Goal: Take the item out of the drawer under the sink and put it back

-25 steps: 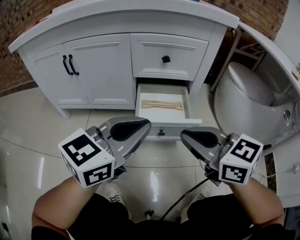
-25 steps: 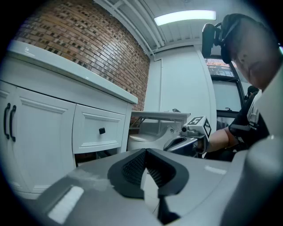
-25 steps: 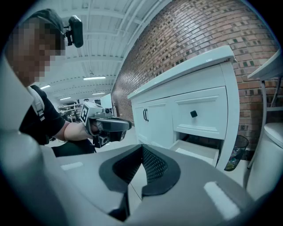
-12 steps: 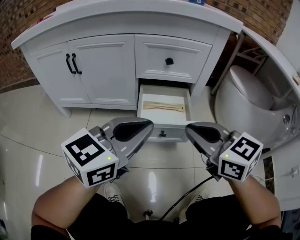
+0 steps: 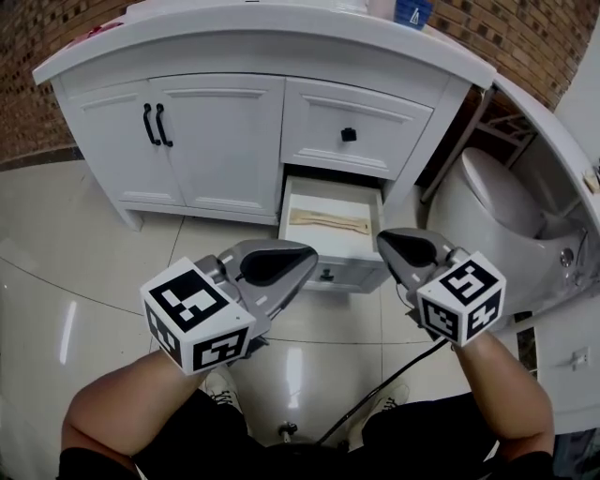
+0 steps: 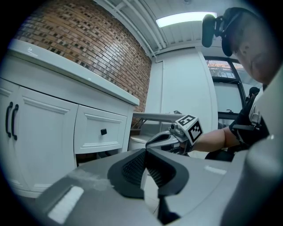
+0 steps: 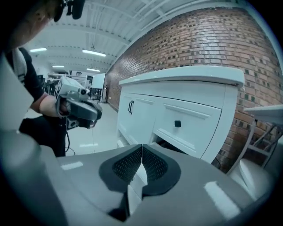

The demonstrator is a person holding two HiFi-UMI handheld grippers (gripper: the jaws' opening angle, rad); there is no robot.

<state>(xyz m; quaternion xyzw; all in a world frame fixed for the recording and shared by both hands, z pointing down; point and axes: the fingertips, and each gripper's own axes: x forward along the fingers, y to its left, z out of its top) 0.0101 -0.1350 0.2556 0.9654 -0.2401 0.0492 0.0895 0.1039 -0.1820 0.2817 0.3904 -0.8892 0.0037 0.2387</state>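
Below the vanity (image 5: 216, 141) at 12 o'clock we log drawer (image 5: 347, 274) open, stick (image 5: 328, 221) inside untaken; left gripper (image 5: 307, 258) and right gripper (image 5: 382, 241) closed, empty.

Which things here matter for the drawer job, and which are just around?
Job:
- open lower drawer
- wooden item lying inside it
- left gripper, shut and empty
- right gripper, shut and empty

Just around:
- closed upper drawer
- cabinet doors
- toilet
- blue container on the countertop
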